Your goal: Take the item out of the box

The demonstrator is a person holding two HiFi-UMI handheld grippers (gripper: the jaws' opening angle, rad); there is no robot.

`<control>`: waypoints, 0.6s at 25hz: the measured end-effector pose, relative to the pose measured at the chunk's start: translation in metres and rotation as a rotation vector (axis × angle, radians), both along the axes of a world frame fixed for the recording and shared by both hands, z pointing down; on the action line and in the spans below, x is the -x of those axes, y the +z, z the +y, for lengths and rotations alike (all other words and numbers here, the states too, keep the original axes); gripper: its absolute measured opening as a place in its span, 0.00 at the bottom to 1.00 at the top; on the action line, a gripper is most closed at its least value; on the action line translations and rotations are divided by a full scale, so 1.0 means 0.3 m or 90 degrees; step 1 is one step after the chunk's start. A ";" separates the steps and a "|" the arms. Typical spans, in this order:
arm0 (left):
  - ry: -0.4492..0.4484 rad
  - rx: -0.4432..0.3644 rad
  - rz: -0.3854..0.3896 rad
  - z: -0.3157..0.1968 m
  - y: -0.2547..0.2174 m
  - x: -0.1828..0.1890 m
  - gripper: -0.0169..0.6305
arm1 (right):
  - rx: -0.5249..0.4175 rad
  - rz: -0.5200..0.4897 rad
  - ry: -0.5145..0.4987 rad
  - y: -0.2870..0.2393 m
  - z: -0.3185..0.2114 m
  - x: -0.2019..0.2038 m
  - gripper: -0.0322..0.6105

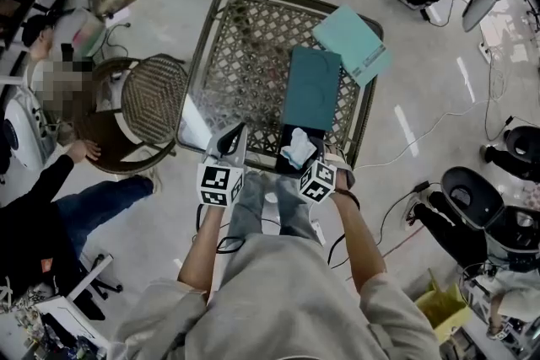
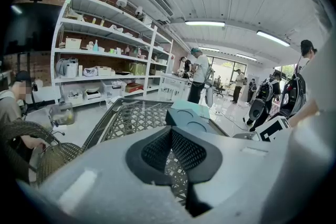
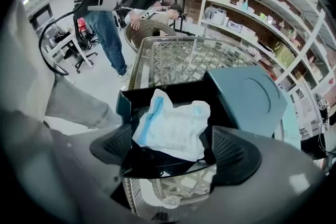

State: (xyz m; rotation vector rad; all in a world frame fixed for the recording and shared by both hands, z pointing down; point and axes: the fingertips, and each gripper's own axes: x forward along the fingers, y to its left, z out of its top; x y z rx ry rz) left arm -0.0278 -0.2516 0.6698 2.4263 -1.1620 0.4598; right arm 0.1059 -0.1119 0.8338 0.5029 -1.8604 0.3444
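An open teal box (image 1: 287, 135) with a black inside sits at the near edge of the lattice glass table (image 1: 245, 55). Its teal lid (image 1: 312, 88) lies flat just beyond it. A crumpled white and blue item (image 1: 297, 149) lies in the box. My right gripper (image 1: 310, 158) hangs over the box's near side. In the right gripper view its jaws stand open on either side of the item (image 3: 173, 126), and neither pad presses on it. My left gripper (image 1: 229, 143) is at the table's near edge, left of the box, with its pads (image 2: 157, 152) together and nothing between them.
A second teal sheet (image 1: 353, 42) rests on the table's far right corner. A round wicker chair (image 1: 152, 101) stands left of the table with a seated person (image 1: 51, 206) beside it. Office chairs (image 1: 472, 198) and cables lie on the floor to the right. Shelves (image 2: 105, 60) line the wall.
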 end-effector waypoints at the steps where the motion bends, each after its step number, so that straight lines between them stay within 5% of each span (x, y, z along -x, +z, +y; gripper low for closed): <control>1: -0.001 0.000 0.000 0.000 0.002 0.003 0.04 | 0.004 0.003 0.001 0.009 -0.004 0.002 0.77; 15: -0.009 0.013 -0.002 -0.006 0.019 0.038 0.04 | 0.033 0.079 -0.038 0.102 -0.021 -0.001 0.79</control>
